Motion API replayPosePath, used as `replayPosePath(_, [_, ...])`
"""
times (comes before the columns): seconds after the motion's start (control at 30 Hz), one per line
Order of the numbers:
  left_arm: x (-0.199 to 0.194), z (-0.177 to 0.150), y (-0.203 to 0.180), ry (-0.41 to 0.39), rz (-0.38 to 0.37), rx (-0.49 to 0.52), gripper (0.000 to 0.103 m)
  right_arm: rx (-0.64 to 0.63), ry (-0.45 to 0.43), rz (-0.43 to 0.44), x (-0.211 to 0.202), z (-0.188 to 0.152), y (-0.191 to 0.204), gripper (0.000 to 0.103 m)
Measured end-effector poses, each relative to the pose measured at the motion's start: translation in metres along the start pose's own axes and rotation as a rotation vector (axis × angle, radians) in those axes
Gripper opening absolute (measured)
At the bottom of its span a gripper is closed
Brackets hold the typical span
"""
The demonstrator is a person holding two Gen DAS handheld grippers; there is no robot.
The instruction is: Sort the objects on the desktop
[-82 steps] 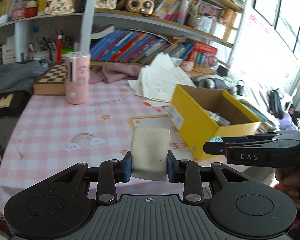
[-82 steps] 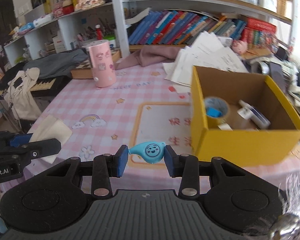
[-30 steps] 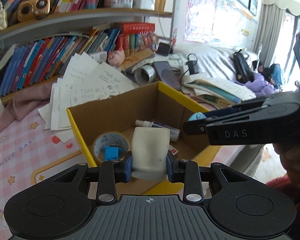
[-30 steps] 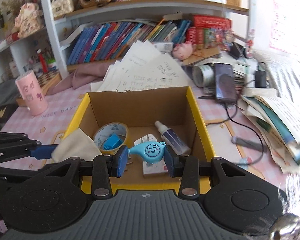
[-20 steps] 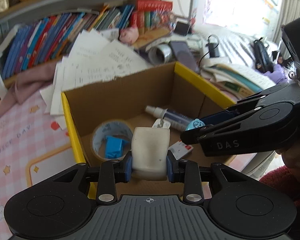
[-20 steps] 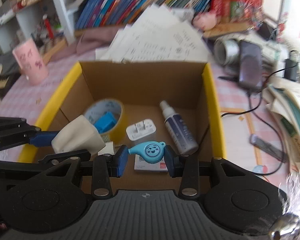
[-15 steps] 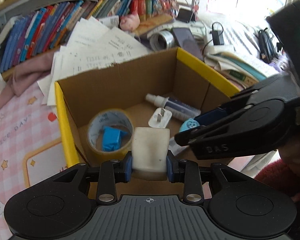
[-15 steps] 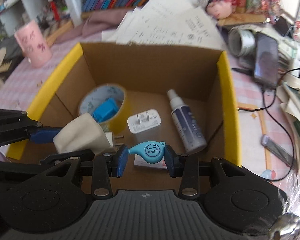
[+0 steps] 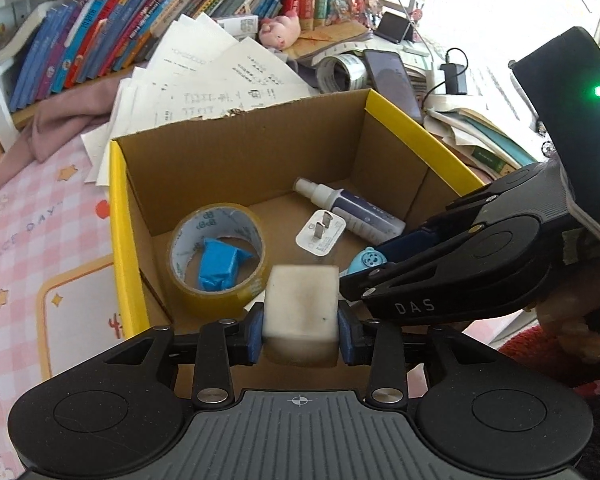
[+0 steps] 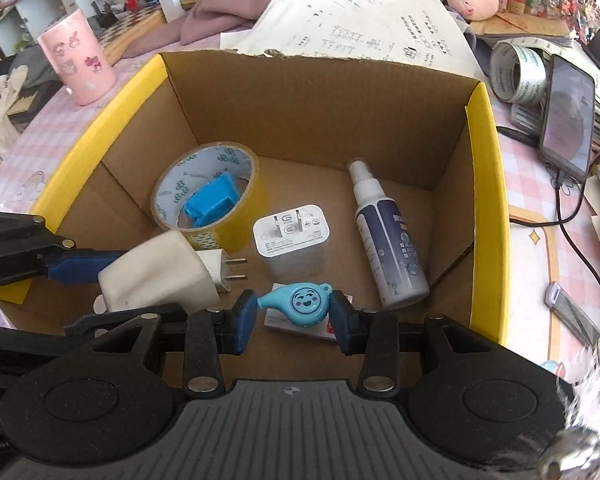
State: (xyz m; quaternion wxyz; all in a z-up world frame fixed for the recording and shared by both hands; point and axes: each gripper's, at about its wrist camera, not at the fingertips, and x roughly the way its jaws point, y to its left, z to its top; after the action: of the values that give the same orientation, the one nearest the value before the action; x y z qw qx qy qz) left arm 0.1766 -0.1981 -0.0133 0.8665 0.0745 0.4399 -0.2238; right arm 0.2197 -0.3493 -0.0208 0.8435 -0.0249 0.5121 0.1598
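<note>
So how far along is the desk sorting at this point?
Partly done: the tape roll, white charger and spray bottle already lie in the yellow box. In hand over it: the left gripper, jaws opening, with the white sponge between them; the right gripper pinches the blue whistle. Both drops remain.

The right gripper, seen beside the left one, bears the white letters "DAS". Left of the grippers, the pink checked tablecloth reads "NICE DAY"
</note>
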Motion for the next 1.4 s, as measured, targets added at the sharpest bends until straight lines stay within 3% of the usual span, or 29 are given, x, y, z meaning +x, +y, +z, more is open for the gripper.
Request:
replayPosePath(0.33, [-0.016,-0.004,-0.015,-0.07,0.125,0.025,0.053,-0.017,-0.069,0.05,-0.013,-0.003,-0.003,0.045])
replayPosePath(0.43, [-0.022,-0.005,-0.019,-0.091,0.132,0.037,0.059,-0.006,-0.106,0.054,-0.02,-0.002,-0.003,0.051])
replayPosePath(0.7, [-0.047,-0.009,-0.02,-0.203,0.151,0.045,0.067,0.007,-0.257,0.035,-0.05,-0.007,0.003,0.052])
replayPosePath(0.83, [-0.062,-0.017,-0.014,-0.273,0.185,0.002,0.075,0.015,-0.337,-0.018,-0.062,-0.012,0.01,0.06])
replayPosePath(1.1, [-0.098,-0.042,0.007,-0.38,0.324,-0.142,0.084,0.007,-0.431,-0.074,-0.082,-0.029,0.035,0.07])
replayPosePath(1.4, [-0.134,-0.086,0.014,-0.412,0.4,-0.169,0.094,0.058,-0.486,-0.117,-0.099,-0.061,0.071,0.075])
